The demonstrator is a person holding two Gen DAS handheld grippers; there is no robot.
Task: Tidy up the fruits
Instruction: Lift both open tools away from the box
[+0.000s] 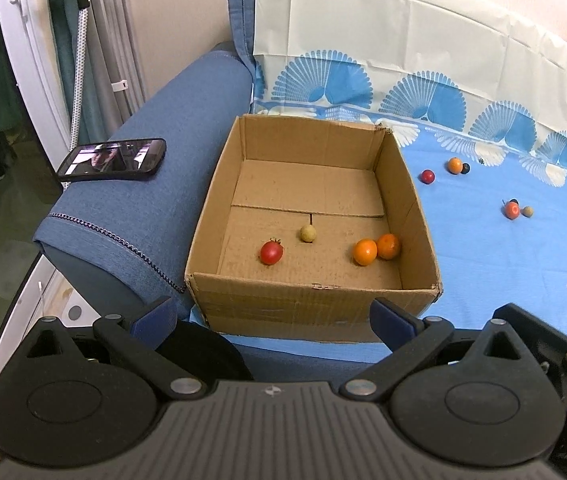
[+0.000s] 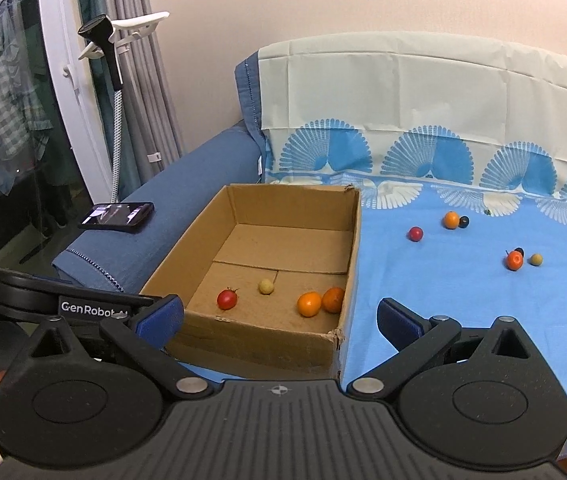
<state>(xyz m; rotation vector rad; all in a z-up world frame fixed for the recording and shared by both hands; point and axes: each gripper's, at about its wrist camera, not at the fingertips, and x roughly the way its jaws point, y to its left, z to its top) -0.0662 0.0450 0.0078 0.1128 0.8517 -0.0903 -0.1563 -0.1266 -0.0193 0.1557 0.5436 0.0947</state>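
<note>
A blue sofa (image 1: 135,184) draped with a blue patterned cloth (image 1: 503,272) carries an open cardboard box (image 1: 315,304) at the cloth's left edge, with a phone (image 1: 113,159) on the armrest to its left. In the box's near half lie two orange fruits (image 1: 377,249), touching, a red fruit (image 1: 271,252) and a small yellowish fruit (image 1: 308,233); more small fruits (image 1: 453,166) lie scattered on the cloth far right. The left gripper (image 1: 273,314) and right gripper (image 2: 281,314) hover near the box's near wall, jaws spread wide, holding nothing.

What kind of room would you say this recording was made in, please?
Most likely a home living room: a blue fabric sofa draped with a patterned cloth, grey curtains by a window, and a phone on the armrest.
</note>
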